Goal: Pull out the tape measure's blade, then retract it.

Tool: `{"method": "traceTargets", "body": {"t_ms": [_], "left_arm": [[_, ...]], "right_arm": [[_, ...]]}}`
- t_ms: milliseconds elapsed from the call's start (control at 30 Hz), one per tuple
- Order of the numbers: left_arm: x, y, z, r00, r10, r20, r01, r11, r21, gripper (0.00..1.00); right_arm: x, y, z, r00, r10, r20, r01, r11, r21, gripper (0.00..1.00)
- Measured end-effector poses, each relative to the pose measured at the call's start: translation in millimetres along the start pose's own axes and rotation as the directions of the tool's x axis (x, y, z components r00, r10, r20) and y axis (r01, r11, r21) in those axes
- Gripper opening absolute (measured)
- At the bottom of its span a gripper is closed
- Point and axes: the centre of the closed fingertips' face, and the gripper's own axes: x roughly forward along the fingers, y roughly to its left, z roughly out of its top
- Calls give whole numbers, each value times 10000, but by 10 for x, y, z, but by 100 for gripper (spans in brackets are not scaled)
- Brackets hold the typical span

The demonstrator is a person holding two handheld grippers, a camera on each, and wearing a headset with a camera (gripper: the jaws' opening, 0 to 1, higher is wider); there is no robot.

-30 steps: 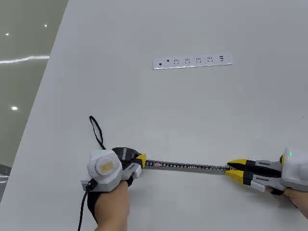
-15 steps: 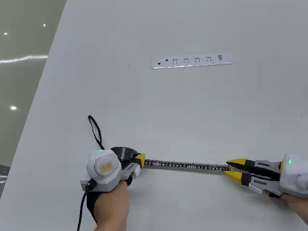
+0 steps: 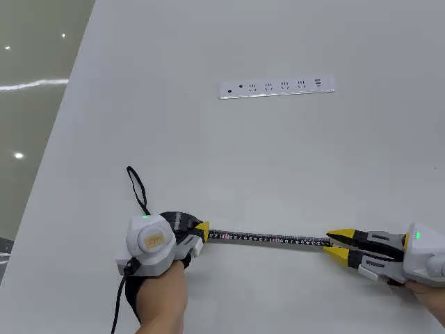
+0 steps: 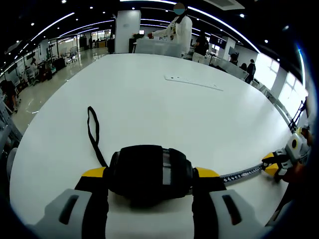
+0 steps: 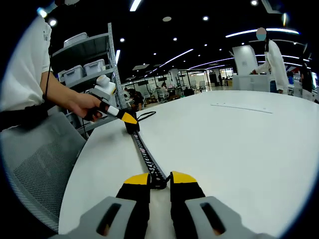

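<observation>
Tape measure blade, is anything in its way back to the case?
Nothing visible does. The blade runs unobstructed over the table from the right gripper to the case in the left gripper. The power strip lies well beyond it, and the strap loops off the case's other side.

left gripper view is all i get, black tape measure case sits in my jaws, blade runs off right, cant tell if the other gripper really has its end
Observer: Yes, the right gripper is shut on the end of the dark printed blade, as its own view shows.
Operator: is it sagging or twisted
Observer: The head view shows it straight along the white table, from the black tape measure case to those tips.
Operator: anything near my side
Observer: A grey mesh chair stands by the table edge there.
</observation>
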Motion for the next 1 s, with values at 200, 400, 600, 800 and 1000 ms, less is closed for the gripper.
{"method": "traceTargets", "body": {"t_ms": [200,400,600,800,1000], "left_arm": [[0,-1,-5,10000,19,-1,-19,10000,12,65],[8,3,-6,10000,13,0,-13,10000,20,65],[8,-1,-6,10000,-6,36,6,10000,1,65],[4,0,-6,10000,-21,-15,21,10000,-2,65],[0,0,-3,10000,-12,-12,12,10000,1,65]], "right_arm": [[12,20,2,10000,3,8,-3,10000,18,13],[90,57,5,10000,78,-16,-78,10000,-52,13],[124,83,4,9999,122,-63,-123,9999,-71,13],[210,131,29,9996,263,-90,-264,9995,-148,13],[308,163,75,9991,417,-96,-419,9990,-176,13]]}}
